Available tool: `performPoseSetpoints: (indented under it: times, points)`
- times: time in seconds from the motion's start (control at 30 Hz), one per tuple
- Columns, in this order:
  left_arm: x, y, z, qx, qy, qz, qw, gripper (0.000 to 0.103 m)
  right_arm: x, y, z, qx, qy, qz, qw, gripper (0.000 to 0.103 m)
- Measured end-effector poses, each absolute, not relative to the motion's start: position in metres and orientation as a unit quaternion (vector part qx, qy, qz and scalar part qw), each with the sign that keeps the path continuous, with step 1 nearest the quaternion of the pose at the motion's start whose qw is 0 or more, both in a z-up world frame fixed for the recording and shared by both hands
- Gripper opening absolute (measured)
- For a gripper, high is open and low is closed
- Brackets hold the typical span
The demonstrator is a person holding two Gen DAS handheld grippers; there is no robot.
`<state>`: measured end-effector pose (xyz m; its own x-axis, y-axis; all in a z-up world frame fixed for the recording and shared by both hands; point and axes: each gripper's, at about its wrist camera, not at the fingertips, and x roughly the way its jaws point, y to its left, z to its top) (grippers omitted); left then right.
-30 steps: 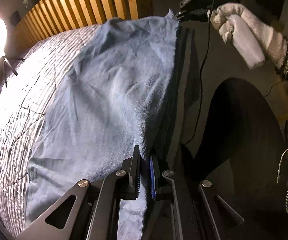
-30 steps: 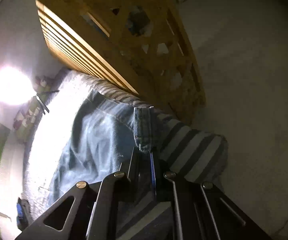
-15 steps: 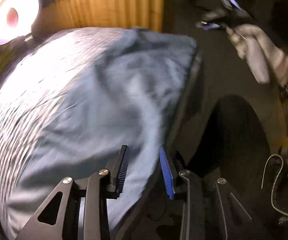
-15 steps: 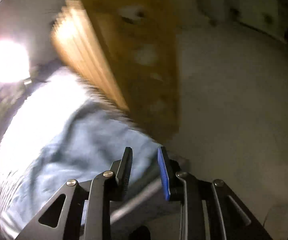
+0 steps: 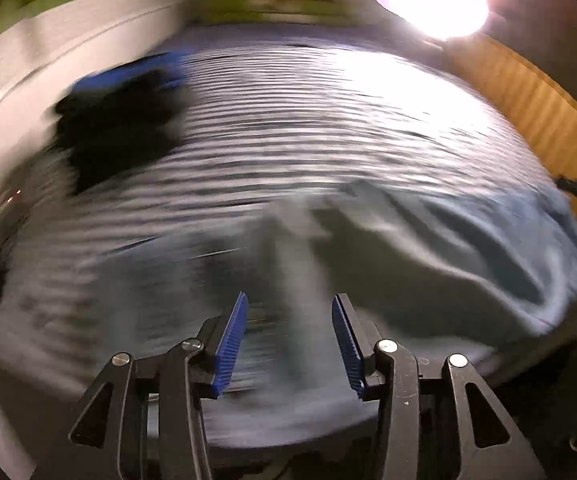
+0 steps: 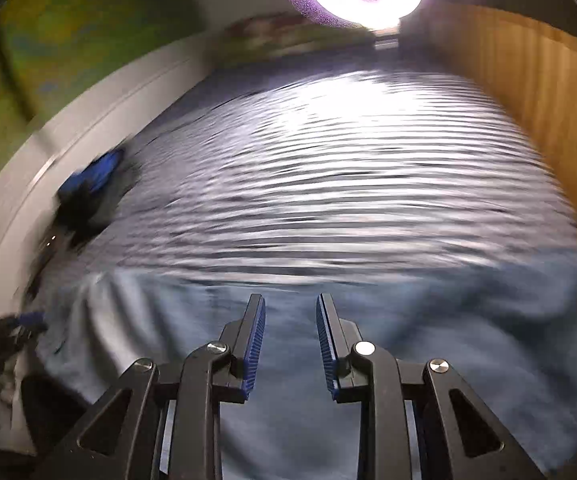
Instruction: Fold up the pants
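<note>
I take the pants (image 6: 428, 320) as my reference. They lie on the striped bed cover (image 6: 348, 184), along its near edge, below and ahead of both tools.

1. Right gripper (image 6: 290, 344): jaws spread, nothing between them. It hangs directly over the blue cloth, which fills the lower part of this view.
2. Left gripper (image 5: 288, 344): jaws spread, nothing gripped. In this view the cloth runs from under the jaws away to the right, with a raised ridge beyond the tips.
3. Long axis: I judge it runs across both views, left to right, parallel to the near bed edge. Motion blur prevents confirming which end is the waistband.
4. Nearer tool: I judge the right one sits over the body of the pants; the left sits toward one end.
</note>
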<state>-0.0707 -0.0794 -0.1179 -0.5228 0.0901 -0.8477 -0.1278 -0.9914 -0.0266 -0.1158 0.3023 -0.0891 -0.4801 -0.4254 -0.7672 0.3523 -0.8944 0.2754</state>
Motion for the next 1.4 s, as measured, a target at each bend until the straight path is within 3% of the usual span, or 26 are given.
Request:
performPoseSetpoints:
  times: [0.23, 0.33, 0.43, 0.5, 0.63, 0.77, 1.03, 1.27, 1.33, 1.4]
  points:
    - [-0.08, -0.21, -0.149, -0.514, -0.061, 0.855, -0.045, 0.057, -0.163, 0.153, -0.125, 0.51, 0.02, -0.778, 0.365, 0.035]
    - [-0.089, -0.219, -0.157, -0.518, -0.075, 0.852, -0.033, 0.058, -0.178, 0.115, -0.143, 0.527, 0.036, -0.757, 0.384, 0.035]
    - [-0.09, -0.206, -0.169, -0.526, -0.029, 0.85, -0.011, 0.058, -0.174, 0.095, -0.149, 0.544, 0.035, -0.729, 0.414, 0.035]
    - [-0.089, -0.206, -0.177, -0.531, -0.02, 0.847, -0.018, 0.058, -0.157, 0.081, -0.143, 0.533, 0.048, -0.723, 0.437, 0.035]
    - [-0.079, -0.241, -0.175, -0.531, -0.087, 0.842, -0.04, 0.059, -0.099, 0.059, -0.134, 0.524, 0.089, -0.675, 0.512, 0.036]
    - [-0.063, -0.257, -0.176, -0.541, -0.09, 0.835, -0.054, 0.07, -0.028, 0.039, -0.139, 0.505, 0.155, -0.638, 0.561, 0.036]
    - [-0.037, -0.274, -0.192, -0.553, -0.163, 0.816, -0.032, 0.072, 0.048, 0.006, -0.163, 0.46, 0.259, -0.635, 0.565, 0.036]
    - [-0.038, -0.267, -0.198, -0.552, -0.159, 0.818, -0.024, 0.072, 0.056, -0.023, -0.177, 0.419, 0.316, -0.664, 0.532, 0.036]
    - [-0.041, -0.263, -0.197, -0.548, -0.147, 0.823, -0.021, 0.07, 0.058, -0.031, -0.182, 0.417, 0.322, -0.664, 0.53, 0.033]
    - [-0.045, -0.258, -0.197, -0.55, -0.131, 0.825, -0.018, 0.045, 0.061, -0.036, -0.184, 0.413, 0.333, -0.661, 0.531, 0.022]
